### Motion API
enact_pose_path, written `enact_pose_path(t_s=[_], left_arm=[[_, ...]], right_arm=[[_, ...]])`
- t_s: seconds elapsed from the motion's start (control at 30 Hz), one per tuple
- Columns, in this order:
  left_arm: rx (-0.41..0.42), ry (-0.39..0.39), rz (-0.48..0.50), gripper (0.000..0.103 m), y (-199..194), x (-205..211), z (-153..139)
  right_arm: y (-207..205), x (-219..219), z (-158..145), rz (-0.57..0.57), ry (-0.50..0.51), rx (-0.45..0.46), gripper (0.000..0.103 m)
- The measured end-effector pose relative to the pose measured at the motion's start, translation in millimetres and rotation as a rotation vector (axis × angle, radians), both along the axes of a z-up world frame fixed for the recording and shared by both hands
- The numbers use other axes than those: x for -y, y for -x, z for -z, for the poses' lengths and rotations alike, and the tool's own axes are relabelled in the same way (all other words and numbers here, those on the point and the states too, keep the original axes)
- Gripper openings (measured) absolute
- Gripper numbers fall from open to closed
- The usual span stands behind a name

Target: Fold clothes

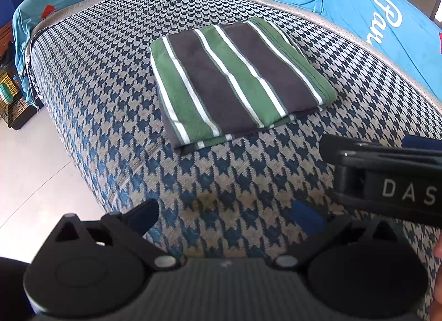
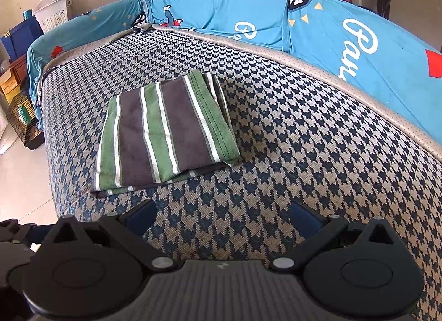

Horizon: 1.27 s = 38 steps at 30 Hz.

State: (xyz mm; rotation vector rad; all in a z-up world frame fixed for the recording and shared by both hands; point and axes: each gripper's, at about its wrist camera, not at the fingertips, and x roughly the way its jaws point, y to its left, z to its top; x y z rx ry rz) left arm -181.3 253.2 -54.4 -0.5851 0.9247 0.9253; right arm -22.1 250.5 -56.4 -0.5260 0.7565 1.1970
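Garment (image 1: 237, 80), striped green and grey, lies folded square on the houndstooth mattress (image 1: 105, 105) toward twelve o'clock, clear of left claw (image 1: 229, 218) and right claw (image 2: 223, 217), both wide open and empty; a careless snag could undo the layers.

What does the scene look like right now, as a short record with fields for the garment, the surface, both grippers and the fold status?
garment: striped shirt, green, dark grey and white, folded into a flat rectangle
surface: mattress with a blue and beige houndstooth cover
backdrop: blue printed sheet along the far edge
left hand-held gripper: open, empty, short of the shirt's near edge
right hand-held gripper: open, empty, short of the shirt
contact: neither gripper touches the shirt
fold status: looks finished; layers stacked, edges roughly aligned
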Motion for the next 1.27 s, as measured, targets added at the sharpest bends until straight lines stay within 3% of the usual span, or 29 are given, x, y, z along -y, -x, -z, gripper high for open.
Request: enact_pose_path(t_s=[1.27], left_arm=[[0.008,-0.005,-0.006,0.103,4.5,4.6,-1.6]], right_arm=[[2.0,-0.6,1.6,0.000,0.012,0.013,0.103]])
